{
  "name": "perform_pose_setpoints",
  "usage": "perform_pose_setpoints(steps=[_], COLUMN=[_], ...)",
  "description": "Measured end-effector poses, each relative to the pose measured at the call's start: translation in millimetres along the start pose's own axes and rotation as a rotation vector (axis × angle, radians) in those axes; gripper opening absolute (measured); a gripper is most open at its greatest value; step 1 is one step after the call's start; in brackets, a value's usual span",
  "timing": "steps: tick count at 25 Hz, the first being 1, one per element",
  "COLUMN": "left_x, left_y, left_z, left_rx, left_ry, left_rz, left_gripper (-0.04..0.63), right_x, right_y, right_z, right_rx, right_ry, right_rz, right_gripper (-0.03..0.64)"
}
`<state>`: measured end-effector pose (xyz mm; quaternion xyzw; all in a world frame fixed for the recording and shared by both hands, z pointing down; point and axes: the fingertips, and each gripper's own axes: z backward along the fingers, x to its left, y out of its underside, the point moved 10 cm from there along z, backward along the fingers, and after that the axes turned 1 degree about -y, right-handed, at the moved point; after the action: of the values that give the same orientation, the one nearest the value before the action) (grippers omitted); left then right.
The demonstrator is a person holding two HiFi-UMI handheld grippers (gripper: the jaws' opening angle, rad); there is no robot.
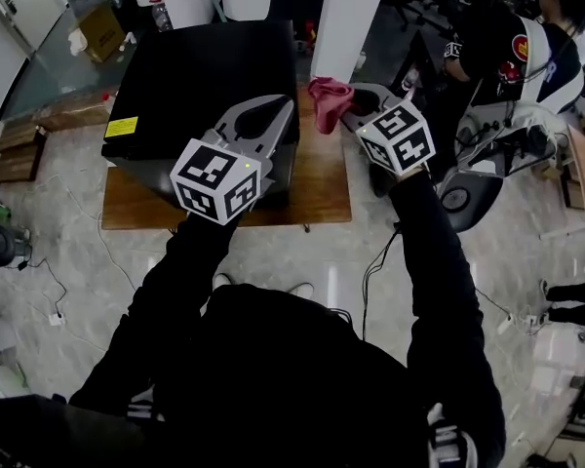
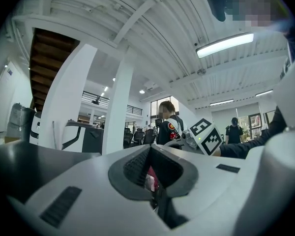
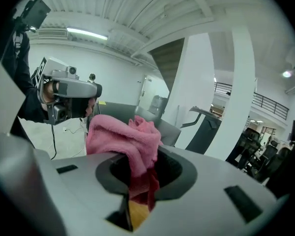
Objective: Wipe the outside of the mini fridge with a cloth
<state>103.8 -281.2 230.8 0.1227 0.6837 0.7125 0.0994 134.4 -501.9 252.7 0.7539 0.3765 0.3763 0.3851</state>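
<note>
- My left claw [image 1: 284, 105] is nearest the fridge's front. It is clenched with nothing in it. The pink I see through its gap in the left gripper view is the cloth farther off.
- My right claw [image 1: 348, 106] is clamped on the pink cloth [image 1: 329, 100]. The right gripper view shows a bunched fold pinched between the jaws, with the rest flopped over the top.
- The cloth hangs over the wooden surface [image 1: 322, 188], just beside the right side of the mini fridge [image 1: 200, 81]. I cannot tell whether it touches the fridge.
- The fridge is a black box that sits on the left part of that surface, with a yellow label [image 1: 121, 127] on its top.
- As I judge it, the cloth is picked up and brought alongside the fridge, but no pass across the top, front or sides shows in these views. The wiping itself looks to be all ahead.
- Beyond the fridge are a white pillar [image 1: 349, 18] and a person [image 1: 526, 42] seated at the far right.
</note>
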Motion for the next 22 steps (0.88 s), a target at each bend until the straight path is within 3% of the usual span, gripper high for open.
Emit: perform_pose_setpoints(steps=[8, 22], left_x=[-43, -43], left_y=[36, 132], left_z=[9, 36], left_rx=[-0.034, 0.144], left_ry=[0.010, 0.162], left_rz=[0.047, 0.068], left_gripper=[0.006, 0.006], right_x=[23, 82], right_y=[39, 57], right_z=[18, -39], right_rx=[-0.026, 0.142], right_ry=[0.096, 0.107], right_rz=[0.016, 0.072], right_gripper=[0.087, 0.089])
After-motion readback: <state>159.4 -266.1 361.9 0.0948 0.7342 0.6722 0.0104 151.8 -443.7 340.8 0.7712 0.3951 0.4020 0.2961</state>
